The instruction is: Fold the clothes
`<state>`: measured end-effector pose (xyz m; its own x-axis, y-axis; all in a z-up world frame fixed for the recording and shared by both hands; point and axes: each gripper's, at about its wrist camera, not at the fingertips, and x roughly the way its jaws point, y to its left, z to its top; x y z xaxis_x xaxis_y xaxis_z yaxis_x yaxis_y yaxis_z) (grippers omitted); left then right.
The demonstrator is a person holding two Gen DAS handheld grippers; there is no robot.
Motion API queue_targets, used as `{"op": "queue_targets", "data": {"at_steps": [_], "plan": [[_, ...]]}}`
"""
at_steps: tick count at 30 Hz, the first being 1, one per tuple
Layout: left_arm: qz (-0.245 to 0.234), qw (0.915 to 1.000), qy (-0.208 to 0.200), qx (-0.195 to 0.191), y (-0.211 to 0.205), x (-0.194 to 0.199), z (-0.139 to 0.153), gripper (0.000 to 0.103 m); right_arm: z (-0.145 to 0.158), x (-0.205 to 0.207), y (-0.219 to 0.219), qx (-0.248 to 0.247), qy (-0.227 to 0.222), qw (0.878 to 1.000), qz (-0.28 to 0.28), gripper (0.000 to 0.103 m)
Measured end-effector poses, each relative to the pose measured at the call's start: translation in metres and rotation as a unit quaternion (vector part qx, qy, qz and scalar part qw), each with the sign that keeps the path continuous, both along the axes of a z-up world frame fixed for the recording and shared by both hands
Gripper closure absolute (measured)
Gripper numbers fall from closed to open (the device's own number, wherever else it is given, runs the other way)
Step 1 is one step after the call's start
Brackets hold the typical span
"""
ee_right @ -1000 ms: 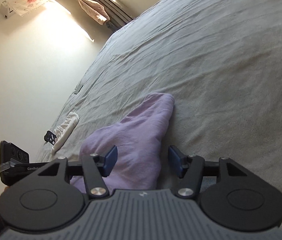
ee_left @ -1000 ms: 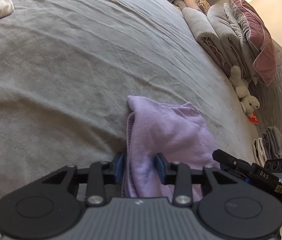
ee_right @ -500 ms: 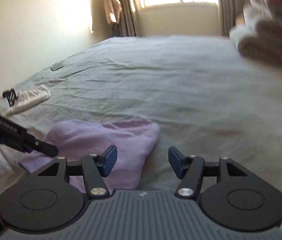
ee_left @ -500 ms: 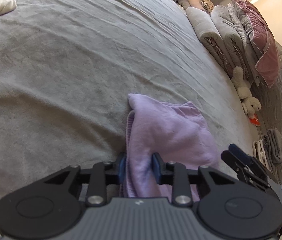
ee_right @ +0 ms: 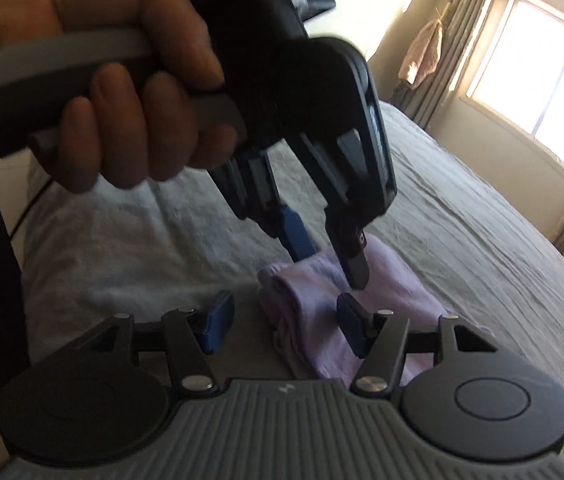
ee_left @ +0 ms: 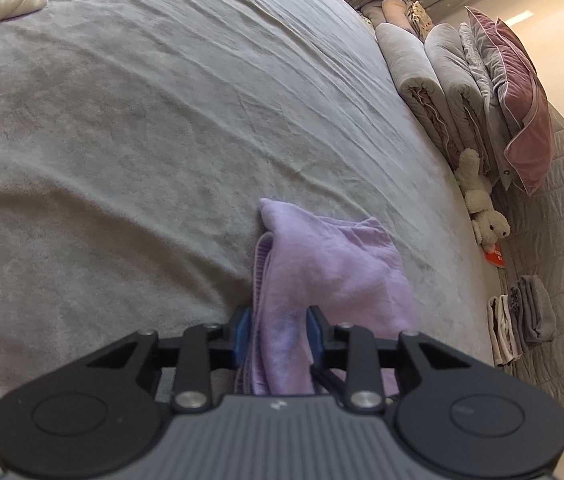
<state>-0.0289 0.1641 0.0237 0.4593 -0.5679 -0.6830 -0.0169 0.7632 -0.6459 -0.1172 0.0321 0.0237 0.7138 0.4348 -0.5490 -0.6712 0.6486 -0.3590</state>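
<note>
The folded lilac garment [ee_left: 333, 272] lies on the grey bedspread [ee_left: 130, 128] near the bed's side edge, well short of the rolled quilts [ee_left: 437, 76] and pink pillow [ee_left: 521, 96] stacked at the head end. The left gripper [ee_left: 278, 330] has its blue pads pinching the garment's near folded edge; its jaws have just been closing and then eased slightly, cloth between them. In the right wrist view a hand [ee_right: 122, 80] grips that gripper's handle from above. The right gripper [ee_right: 283, 322] is unclenched, its jaws just narrowing a little; one pad seems to hover over the garment, though blur hides any contact. A cream plush toy [ee_left: 481, 208] lies by the pillows.
</note>
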Motion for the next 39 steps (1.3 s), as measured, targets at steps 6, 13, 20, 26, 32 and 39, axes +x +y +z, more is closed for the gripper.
{"op": "queue_targets", "data": {"at_steps": [6, 13, 20, 26, 32, 39], "plan": [[0.016, 0.9997, 0.002, -0.018, 0.01, 0.0, 0.001, 0.063, 0.011, 0.024, -0.023, 0.092, 0.062, 0.993, -0.048, 0.082], [0.032, 0.9974, 0.022, -0.061, 0.01, 0.003, -0.006, 0.049, 0.025, 0.049, -0.085, 0.291, 0.157, 0.939, -0.097, 0.083], [0.031, 0.9946, 0.034, -0.093, -0.005, 0.004, -0.013, 0.041, 0.029, 0.037, -0.082, 0.321, 0.157, 0.929, -0.097, 0.083], [0.027, 0.9951, 0.027, -0.091, -0.012, 0.007, -0.015, 0.043, 0.022, 0.035, -0.066, 0.291, 0.142, 0.943, -0.081, 0.083], [0.013, 0.9993, 0.012, -0.034, -0.017, 0.007, -0.014, 0.076, 0.011, 0.029, -0.05, 0.228, 0.128, 0.964, -0.057, 0.071], [-0.002, 1.0, -0.007, -0.006, -0.012, 0.005, -0.01, 0.084, 0.031, 0.036, -0.082, 0.25, 0.181, 0.951, -0.027, 0.048]]}}
